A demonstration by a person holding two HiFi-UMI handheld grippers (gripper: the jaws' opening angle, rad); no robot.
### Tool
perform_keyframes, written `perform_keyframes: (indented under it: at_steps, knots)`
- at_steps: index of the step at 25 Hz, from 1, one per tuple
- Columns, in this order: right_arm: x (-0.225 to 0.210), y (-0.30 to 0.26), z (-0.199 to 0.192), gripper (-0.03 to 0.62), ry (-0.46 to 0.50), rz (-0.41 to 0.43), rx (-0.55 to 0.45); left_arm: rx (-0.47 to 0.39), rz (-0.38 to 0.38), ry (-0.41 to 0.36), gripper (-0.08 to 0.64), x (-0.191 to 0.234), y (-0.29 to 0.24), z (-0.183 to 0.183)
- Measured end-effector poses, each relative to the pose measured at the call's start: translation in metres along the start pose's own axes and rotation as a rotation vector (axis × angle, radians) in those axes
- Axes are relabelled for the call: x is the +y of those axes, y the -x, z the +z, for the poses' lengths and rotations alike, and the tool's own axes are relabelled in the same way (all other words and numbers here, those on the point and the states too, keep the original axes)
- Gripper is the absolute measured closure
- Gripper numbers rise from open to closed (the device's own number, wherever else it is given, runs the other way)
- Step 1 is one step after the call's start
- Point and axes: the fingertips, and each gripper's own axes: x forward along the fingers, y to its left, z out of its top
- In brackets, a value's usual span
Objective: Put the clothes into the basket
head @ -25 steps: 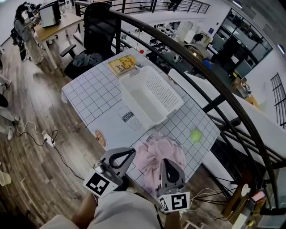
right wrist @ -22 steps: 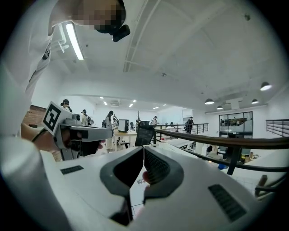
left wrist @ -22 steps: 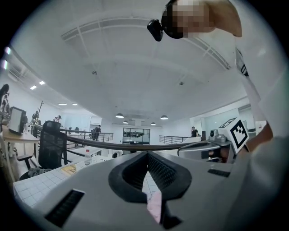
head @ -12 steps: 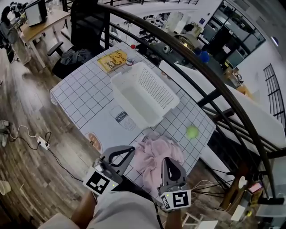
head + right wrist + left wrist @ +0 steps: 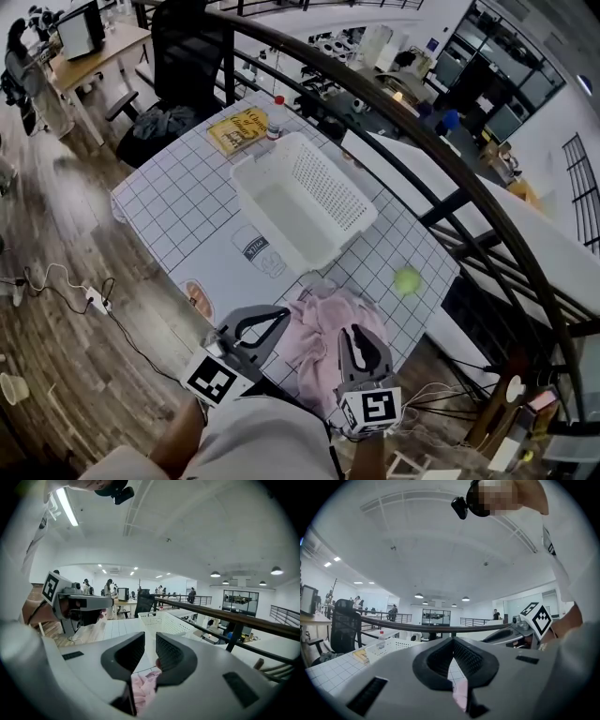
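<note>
A crumpled pink garment [image 5: 328,323] lies on the checked table [image 5: 178,202] near its front edge. The white perforated basket [image 5: 305,202] stands empty beyond it. My left gripper [image 5: 284,312] is at the garment's left side, its tips meeting and nothing between them. In the left gripper view [image 5: 452,640] pink cloth [image 5: 461,693] shows below the shut jaws. My right gripper [image 5: 359,330] hangs over the garment's near edge. Its jaws [image 5: 150,637] have just been opening to a narrow gap, with pink cloth [image 5: 143,688] below them and not pinched.
A green ball [image 5: 407,280] lies right of the garment. A yellow book [image 5: 239,129] and a small bottle [image 5: 276,111] sit at the far corner. A black railing [image 5: 441,155] runs along the table's right side. An office chair [image 5: 178,56] stands behind.
Both grippers have edged towards the pink garment. The right one has dipped lower, and its jaws now show a slim gap.
</note>
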Motion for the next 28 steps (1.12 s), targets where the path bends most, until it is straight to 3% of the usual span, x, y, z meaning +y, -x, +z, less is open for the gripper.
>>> perform_keyframes:
  at_steps: [10, 16, 20, 28]
  knots:
    - [-0.026, -0.003, -0.057, 0.385, -0.007, 0.023, 0.153, 0.058, -0.059, -0.027, 0.558, -0.030, -0.034, -0.014]
    - [-0.031, -0.009, -0.112, 0.265, 0.051, 0.074, 0.332, 0.089, -0.096, -0.028, 0.558, -0.044, -0.052, -0.026]
    - [-0.032, -0.009, -0.149, 0.219, 0.108, 0.091, 0.467, 0.117, -0.116, -0.013, 0.557, -0.052, -0.059, -0.037]
    - [-0.023, -0.014, -0.214, 0.083, 0.089, 0.181, 0.636, 0.152, -0.150, 0.020, 0.557, -0.066, -0.077, -0.057]
